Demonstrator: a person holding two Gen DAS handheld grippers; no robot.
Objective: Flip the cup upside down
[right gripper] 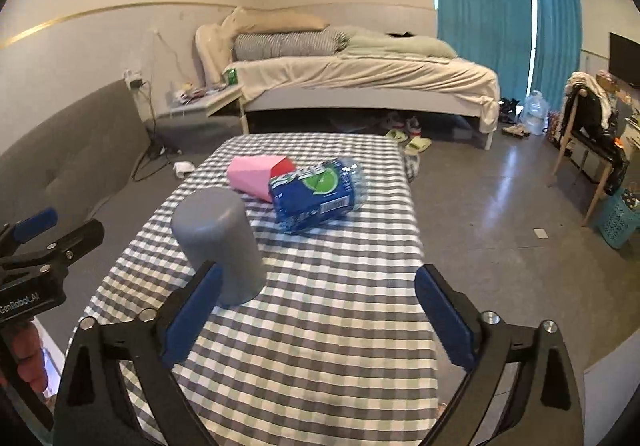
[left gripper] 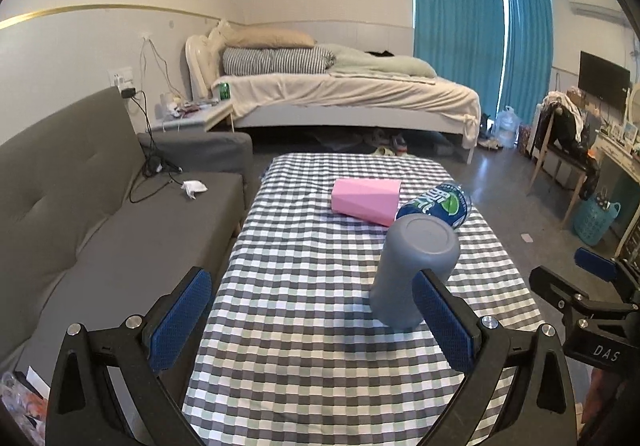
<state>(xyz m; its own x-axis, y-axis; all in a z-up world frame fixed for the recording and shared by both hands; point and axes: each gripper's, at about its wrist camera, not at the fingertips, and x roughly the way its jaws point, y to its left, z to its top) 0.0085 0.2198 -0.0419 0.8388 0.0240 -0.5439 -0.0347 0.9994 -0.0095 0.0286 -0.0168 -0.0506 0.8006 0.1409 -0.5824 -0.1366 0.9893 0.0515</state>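
Grey cup [left gripper: 416,266] upside down on checkered tabletop [left gripper: 304,326], base up, free of both grippers. Left gripper [left gripper: 312,322] fingers wide apart; right gripper [right gripper: 320,318] fingers likewise. Pink box [left gripper: 366,200] and bottle [left gripper: 438,204] lying behind.

The grey cup's [left gripper: 416,270] lower right side is hidden behind a blue finger pad [left gripper: 442,320] of the left gripper [left gripper: 312,322]; its rim against the checked tablecloth [left gripper: 320,326] cannot be made out. The pink carton [right gripper: 250,176] near the tabletop's far edge is partly covered by the blue bottle [right gripper: 316,194], whose label is too blurred to read. The tabletop's near edge is cut off.
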